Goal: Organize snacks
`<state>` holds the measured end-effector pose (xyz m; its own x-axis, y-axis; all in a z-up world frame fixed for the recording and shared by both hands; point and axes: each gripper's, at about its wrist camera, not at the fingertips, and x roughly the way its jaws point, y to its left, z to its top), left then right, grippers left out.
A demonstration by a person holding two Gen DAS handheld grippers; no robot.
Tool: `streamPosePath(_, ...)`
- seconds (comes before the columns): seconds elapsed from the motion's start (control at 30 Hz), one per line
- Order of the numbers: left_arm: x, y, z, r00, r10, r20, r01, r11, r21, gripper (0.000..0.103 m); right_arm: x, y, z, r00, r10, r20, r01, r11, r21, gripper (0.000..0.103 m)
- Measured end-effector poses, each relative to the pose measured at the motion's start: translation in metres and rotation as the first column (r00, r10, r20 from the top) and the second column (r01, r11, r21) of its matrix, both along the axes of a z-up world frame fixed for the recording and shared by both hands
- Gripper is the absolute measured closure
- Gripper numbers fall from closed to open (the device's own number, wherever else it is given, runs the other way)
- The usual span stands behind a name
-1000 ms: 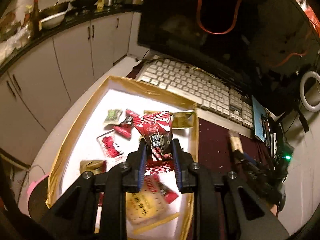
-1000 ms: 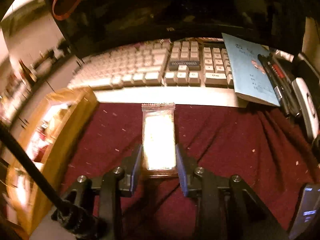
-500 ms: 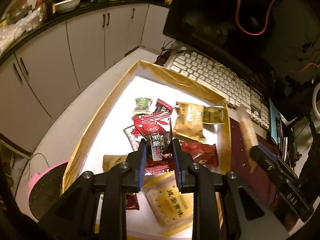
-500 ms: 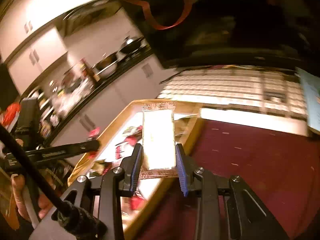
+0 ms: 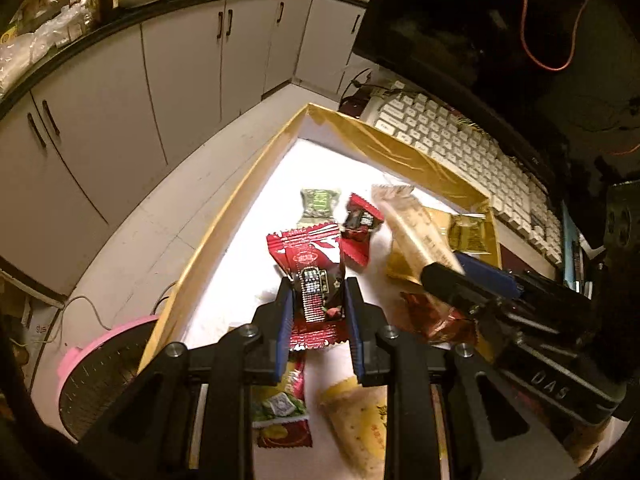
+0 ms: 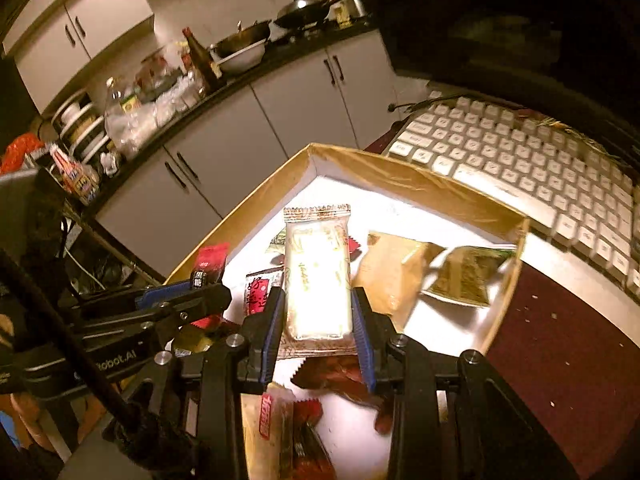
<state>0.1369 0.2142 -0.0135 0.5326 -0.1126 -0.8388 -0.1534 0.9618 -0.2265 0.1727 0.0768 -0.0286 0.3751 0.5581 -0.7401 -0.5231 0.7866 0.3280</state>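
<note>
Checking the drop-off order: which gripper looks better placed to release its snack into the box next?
Probably the left gripper: its red packet hangs over bare white floor of the box. The right gripper holds its pale packet above piled snacks.

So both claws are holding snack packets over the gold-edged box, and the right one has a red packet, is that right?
Not quite. The right claw holds a pale cream-coloured wrapped snack bar, as the right wrist view shows. The red foil packet is in the left claw. Both are over the gold-edged white box.

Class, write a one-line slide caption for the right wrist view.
Right tongs hold a pale snack packet above the gold-rimmed box of snacks.
</note>
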Motion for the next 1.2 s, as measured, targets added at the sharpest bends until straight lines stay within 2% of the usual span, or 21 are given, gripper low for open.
streamPosePath(0.3,0.011,0.000,-0.015,0.999,-0.007,-0.051,0.009,0.999,0.042,0.077,0.001,0.013,-0.010,1.000,0.015,-0.011,-0.016,0.997,-0.077,0.070)
streamPosePath(0.53,0.015,-0.002,-0.023,0.997,-0.008,-0.070,0.015,0.996,0.086,0.076,0.004,0.008,-0.014,0.999,-0.031,-0.029,0.029,0.998,-0.063,0.066)
streamPosePath(0.57,0.014,-0.003,-0.023,0.998,-0.013,-0.069,0.019,0.995,0.095,0.072,0.004,0.005,-0.014,0.998,-0.040,-0.041,0.038,0.998,-0.046,0.066)
streamPosePath(0.6,0.012,-0.004,-0.022,0.998,-0.014,-0.061,0.021,0.994,0.105,0.063,0.004,0.001,-0.014,0.997,-0.050,-0.055,0.049,0.999,-0.020,0.066)
streamPosePath(0.67,0.005,-0.006,-0.017,0.999,-0.019,-0.026,0.021,0.994,0.109,0.050,-0.002,-0.011,-0.008,0.995,-0.077,-0.062,0.079,0.997,0.028,0.063)
streamPosePath(0.7,0.001,-0.007,-0.013,1.000,-0.020,0.001,0.020,0.993,0.115,0.045,-0.009,-0.021,-0.002,0.993,-0.103,-0.048,0.106,0.993,0.054,0.057)
streamPosePath(0.73,-0.007,-0.009,-0.005,0.999,-0.022,0.044,0.016,0.991,0.130,0.041,-0.016,-0.029,0.002,0.991,-0.127,-0.038,0.130,0.989,0.077,0.051)
streamPosePath(0.8,-0.024,-0.016,0.008,0.992,-0.029,0.120,0.009,0.986,0.166,0.028,-0.038,-0.049,0.013,0.986,-0.166,-0.004,0.165,0.976,0.139,0.047)
streamPosePath(0.87,-0.043,-0.023,0.021,0.982,-0.031,0.189,-0.007,0.980,0.197,0.021,-0.060,-0.067,0.020,0.982,-0.186,0.022,0.179,0.967,0.180,0.041)
streamPosePath(0.97,-0.068,-0.039,0.034,0.960,-0.037,0.278,-0.039,0.964,0.263,0.019,-0.091,-0.091,0.023,0.973,-0.225,0.057,0.207,0.952,0.224,0.034)
streamPosePath(1.03,-0.080,-0.050,0.039,0.957,-0.047,0.287,-0.042,0.954,0.298,0.019,-0.103,-0.102,0.020,0.967,-0.252,0.043,0.234,0.940,0.247,0.032)
streamPosePath(1.13,-0.094,-0.058,0.044,0.955,-0.033,0.294,-0.058,0.954,0.295,0.019,-0.117,-0.115,0.017,0.958,-0.285,0.036,0.266,0.927,0.265,0.032)
streamPosePath(1.2,-0.100,-0.065,0.045,0.958,-0.028,0.287,-0.068,0.945,0.319,0.019,-0.122,-0.118,0.018,0.953,-0.300,0.045,0.279,0.926,0.256,0.032)
